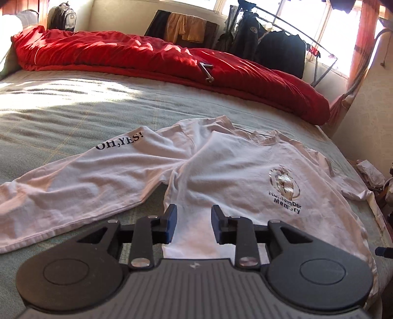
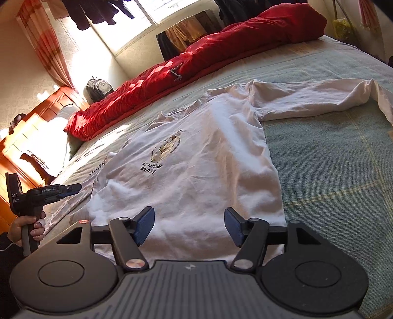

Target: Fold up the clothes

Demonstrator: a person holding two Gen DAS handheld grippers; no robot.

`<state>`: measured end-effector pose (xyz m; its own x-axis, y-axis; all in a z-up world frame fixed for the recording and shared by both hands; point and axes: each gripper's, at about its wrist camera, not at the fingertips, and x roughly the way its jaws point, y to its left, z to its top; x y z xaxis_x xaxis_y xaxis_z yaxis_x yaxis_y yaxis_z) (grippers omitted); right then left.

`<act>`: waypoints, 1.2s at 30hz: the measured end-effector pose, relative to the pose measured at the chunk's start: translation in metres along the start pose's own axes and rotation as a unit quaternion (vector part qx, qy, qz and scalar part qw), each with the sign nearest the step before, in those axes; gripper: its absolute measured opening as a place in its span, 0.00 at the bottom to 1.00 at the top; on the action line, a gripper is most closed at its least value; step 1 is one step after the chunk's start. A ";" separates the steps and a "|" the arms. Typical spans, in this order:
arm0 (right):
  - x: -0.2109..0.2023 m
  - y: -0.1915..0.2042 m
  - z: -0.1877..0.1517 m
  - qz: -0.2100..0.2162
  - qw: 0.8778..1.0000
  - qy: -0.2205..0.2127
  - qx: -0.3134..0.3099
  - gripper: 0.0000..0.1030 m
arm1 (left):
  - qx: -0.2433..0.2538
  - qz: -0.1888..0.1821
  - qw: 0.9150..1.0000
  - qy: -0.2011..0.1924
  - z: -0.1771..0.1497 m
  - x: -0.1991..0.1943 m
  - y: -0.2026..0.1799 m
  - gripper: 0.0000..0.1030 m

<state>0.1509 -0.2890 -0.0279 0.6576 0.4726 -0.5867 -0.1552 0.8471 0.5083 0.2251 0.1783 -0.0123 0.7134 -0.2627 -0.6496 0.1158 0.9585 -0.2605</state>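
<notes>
A white long-sleeved shirt (image 1: 221, 166) lies front up on the bed, with a "Remember Memory" logo (image 1: 285, 186) on its chest. Its left sleeve (image 1: 98, 171), printed "OH,YES!", stretches out to the left. In the right wrist view the same shirt (image 2: 196, 159) fills the middle, and its other sleeve (image 2: 319, 95) runs off to the right and bends. My left gripper (image 1: 194, 216) hovers open over the shirt's near hem with nothing between its pads. My right gripper (image 2: 189, 220) is open wider over the hem, also holding nothing. A hand (image 2: 27, 228) holds the left gripper (image 2: 71, 189) at the left.
The bed has a green-grey cover (image 1: 73, 110). A bunched red duvet (image 1: 147, 56) lies along its far side with a small metal piece (image 1: 206, 71) on it. Behind are a backpack (image 1: 62, 16), a rack of hanging clothes (image 1: 270, 41) and wooden furniture (image 2: 24, 137).
</notes>
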 end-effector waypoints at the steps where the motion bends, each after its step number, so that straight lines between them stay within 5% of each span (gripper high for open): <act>1: 0.001 0.002 -0.001 0.005 1.000 0.003 -0.003 0.67 | 0.014 -0.010 1.000 0.001 -0.007 -0.008 -0.008 0.35; 6: 0.019 0.017 -0.008 0.032 0.999 0.030 -0.004 0.67 | 0.069 -0.024 0.997 0.001 -0.029 -0.008 -0.038 0.37; 12: 0.019 0.036 -0.018 0.029 0.998 0.039 -0.041 0.67 | -0.027 0.021 0.996 0.082 -0.051 0.019 -0.007 0.36; 15: 0.013 0.034 -0.020 -0.007 0.995 0.048 -0.086 0.67 | -0.035 0.021 0.996 0.075 -0.064 -0.007 0.003 0.38; 19: 0.010 0.038 -0.020 -0.051 0.982 0.069 -0.170 0.67 | 0.055 0.047 0.996 0.043 -0.076 -0.048 -0.019 0.42; 22: 0.013 0.058 -0.027 -0.040 0.967 0.083 -0.239 0.70 | 0.145 0.029 0.989 0.021 -0.087 -0.063 -0.056 0.50; 25: 0.020 0.089 -0.046 -0.011 0.943 0.096 -0.317 0.77 | 0.247 -0.005 0.969 -0.007 -0.102 -0.075 -0.101 0.60; 29: 0.033 0.124 -0.079 0.014 0.910 0.109 -0.399 0.80 | 0.376 -0.025 0.926 -0.028 -0.132 -0.076 -0.148 0.65; 36: 0.054 0.144 -0.109 -0.057 0.866 0.081 -0.491 0.80 | 0.528 0.027 0.848 -0.030 -0.180 -0.050 -0.186 0.66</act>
<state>0.0842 -0.1148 -0.0553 0.6100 0.3326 -0.7192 -0.7002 0.6512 -0.2927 0.0434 -0.0067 -0.0597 0.7678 -0.2389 -0.5945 0.6133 0.5426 0.5740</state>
